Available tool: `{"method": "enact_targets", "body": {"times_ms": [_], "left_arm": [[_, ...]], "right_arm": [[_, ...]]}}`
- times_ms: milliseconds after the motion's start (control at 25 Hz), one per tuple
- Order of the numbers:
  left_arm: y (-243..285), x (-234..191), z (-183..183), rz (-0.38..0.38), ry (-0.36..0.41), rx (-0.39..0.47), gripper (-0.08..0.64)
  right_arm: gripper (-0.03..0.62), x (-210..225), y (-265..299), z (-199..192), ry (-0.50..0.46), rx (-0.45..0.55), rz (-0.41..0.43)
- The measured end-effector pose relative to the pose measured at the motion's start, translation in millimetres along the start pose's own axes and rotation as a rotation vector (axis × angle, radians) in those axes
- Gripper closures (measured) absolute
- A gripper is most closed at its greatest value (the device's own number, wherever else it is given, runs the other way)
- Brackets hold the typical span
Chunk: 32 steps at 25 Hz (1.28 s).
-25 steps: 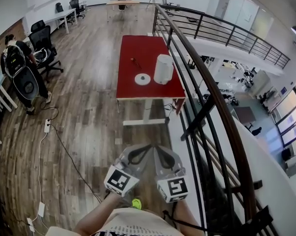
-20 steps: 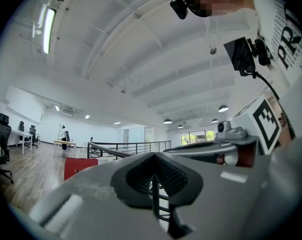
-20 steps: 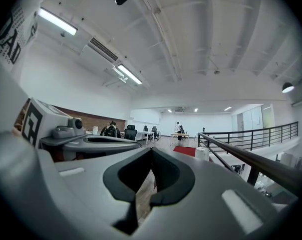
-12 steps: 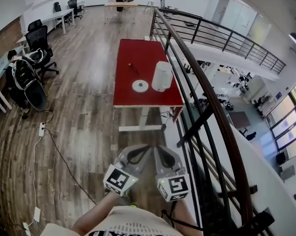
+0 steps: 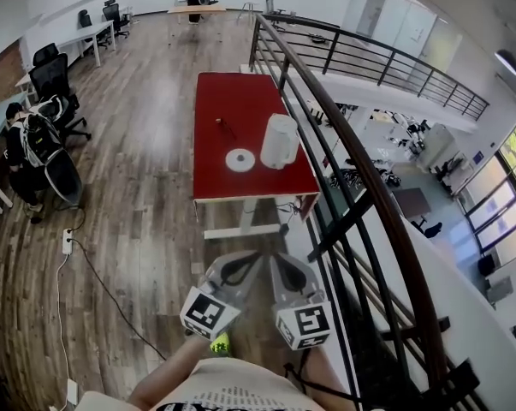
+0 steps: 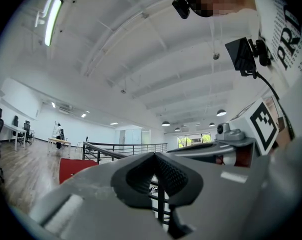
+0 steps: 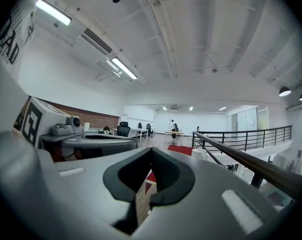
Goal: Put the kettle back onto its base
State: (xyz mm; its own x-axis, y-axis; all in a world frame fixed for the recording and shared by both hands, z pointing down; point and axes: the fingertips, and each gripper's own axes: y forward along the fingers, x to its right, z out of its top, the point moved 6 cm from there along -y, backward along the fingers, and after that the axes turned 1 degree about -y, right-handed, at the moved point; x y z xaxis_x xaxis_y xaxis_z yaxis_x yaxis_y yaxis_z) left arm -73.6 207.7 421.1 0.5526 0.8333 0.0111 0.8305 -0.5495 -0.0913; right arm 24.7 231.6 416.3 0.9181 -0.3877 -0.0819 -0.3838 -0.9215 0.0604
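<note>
kettle [image 5: 280, 141] stands upright on the red table [image 5: 240, 101] just beside its round base [image 5: 240, 160], well apart from the left gripper [image 5: 237, 272] and right gripper [image 5: 285, 274], both carried level, closed on nothing, seemingly because the table is not yet within reach.

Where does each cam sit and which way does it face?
Head view: on the person's head, steeply down at floor, red table, kettle, base; left gripper, right gripper, shirt show.
Left gripper view: on left gripper, level along its shut jaws toward railing; right gripper and shirt at right.
Right gripper view: on right gripper, level toward red table and kettle; left gripper at left.
Shared: all three show red table and railing.
</note>
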Motion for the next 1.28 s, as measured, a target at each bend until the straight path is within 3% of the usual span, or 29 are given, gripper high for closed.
{"method": "enact_targets", "body": {"times_ms": [400,880,1280], "left_arm": [[14,-40,-20,-0.065,-0.012,-0.011,0.569],[19,-60,-20,-0.063,-0.025,-0.007,0.569],[45,-79,-17,-0.041,-0.02,-0.024,0.569]], "right_arm": [[0.584,1,37,-9,0.017,-0.014,-0.047],[0.584,-1,64,-9,0.002,-0.028,-0.035],[0.584,25,91,-7,0.012,-0.04,-0.004]]}}
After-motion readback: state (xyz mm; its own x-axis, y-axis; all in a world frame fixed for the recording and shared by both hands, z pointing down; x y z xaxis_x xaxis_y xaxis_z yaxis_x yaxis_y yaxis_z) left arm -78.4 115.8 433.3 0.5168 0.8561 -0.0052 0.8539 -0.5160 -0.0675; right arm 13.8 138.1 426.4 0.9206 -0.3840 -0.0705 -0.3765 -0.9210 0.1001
